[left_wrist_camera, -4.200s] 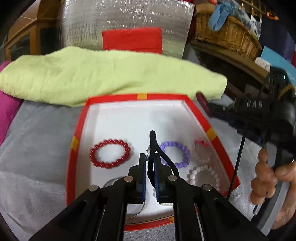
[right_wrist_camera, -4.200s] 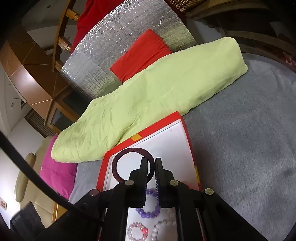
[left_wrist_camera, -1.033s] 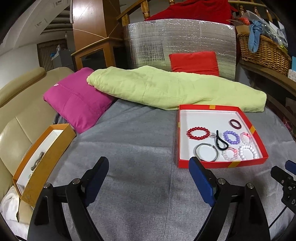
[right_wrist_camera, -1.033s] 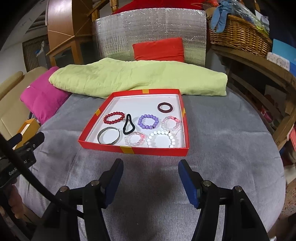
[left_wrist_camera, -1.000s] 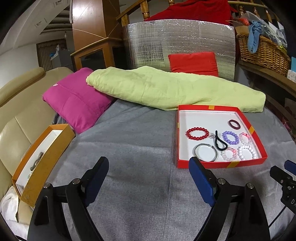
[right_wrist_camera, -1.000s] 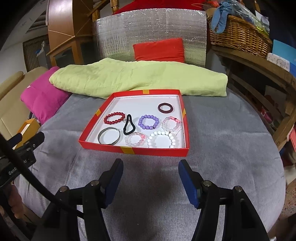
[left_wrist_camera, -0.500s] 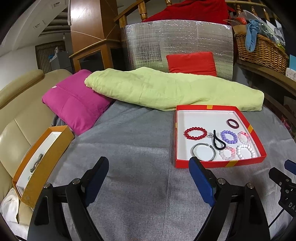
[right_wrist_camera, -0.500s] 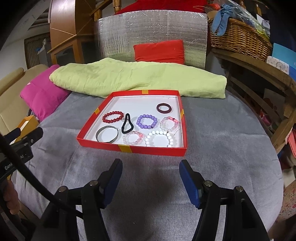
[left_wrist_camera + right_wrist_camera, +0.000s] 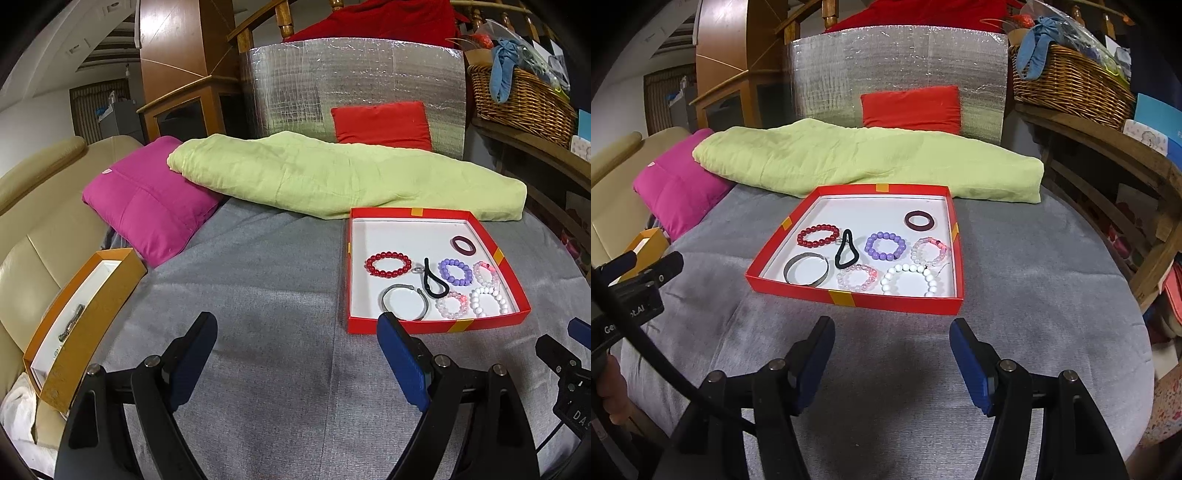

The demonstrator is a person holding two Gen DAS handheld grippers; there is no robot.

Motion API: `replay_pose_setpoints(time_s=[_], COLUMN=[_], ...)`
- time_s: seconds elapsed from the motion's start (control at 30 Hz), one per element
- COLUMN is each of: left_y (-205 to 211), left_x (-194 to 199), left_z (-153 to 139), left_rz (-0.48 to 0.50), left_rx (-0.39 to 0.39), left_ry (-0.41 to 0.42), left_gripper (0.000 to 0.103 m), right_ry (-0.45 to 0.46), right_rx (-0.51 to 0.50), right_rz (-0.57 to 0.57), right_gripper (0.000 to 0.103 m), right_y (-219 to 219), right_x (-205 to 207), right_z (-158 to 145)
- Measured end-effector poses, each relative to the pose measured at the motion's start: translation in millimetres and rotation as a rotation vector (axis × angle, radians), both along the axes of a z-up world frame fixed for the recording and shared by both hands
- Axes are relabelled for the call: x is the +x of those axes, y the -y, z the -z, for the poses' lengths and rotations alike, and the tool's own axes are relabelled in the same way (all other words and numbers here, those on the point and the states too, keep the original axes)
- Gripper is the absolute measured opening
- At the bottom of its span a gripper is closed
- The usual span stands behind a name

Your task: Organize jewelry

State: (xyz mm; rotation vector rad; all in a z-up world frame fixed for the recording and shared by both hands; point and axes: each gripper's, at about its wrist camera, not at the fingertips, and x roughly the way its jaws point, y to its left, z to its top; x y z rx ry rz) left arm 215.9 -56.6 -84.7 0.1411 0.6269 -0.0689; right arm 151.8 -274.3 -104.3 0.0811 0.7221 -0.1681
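A red tray (image 9: 862, 297) with a white floor sits on the grey cloth; it also shows in the left wrist view (image 9: 436, 325). In it lie a red bead bracelet (image 9: 817, 235), a black hair tie (image 9: 845, 254), a purple bead bracelet (image 9: 885, 246), a dark maroon ring (image 9: 919, 220), a silver bangle (image 9: 806, 273), a white bead bracelet (image 9: 910, 280) and two clear pink ones. My left gripper (image 9: 295, 358) is open and empty, well short of the tray. My right gripper (image 9: 892, 358) is open and empty, in front of the tray.
An orange box (image 9: 77, 332) with a small metal piece stands at the left on a beige sofa. A pink cushion (image 9: 147, 206), a green folded blanket (image 9: 332, 177) and a red cushion (image 9: 380, 123) lie behind. A wicker basket (image 9: 1071, 88) sits on a wooden shelf at right.
Both grippers earlier held items over the tray; both are now open, empty and pulled back. In the last second both views have drawn back slightly.
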Motion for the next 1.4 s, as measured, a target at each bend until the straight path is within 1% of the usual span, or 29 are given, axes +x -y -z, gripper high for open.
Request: replay_pose_setpoints(time_s=[0.6, 1.4], left_y=[-4.0, -7.3], left_x=[0.3, 1.7], left_z=[-0.2, 0.9], left_rz=[-0.005, -0.017], left_rx=[-0.017, -0.021], left_ry=[-0.006, -0.015], left_gripper=[0.089, 0.089], right_ry=[0.012, 0.015], right_rx=[0.010, 0.023], right_rz=[0.003, 0.003], right_gripper=[0.069, 0.069], right_y=[-6.3, -6.7], right_x=[1.7, 4.0], right_z=[0.3, 1.1])
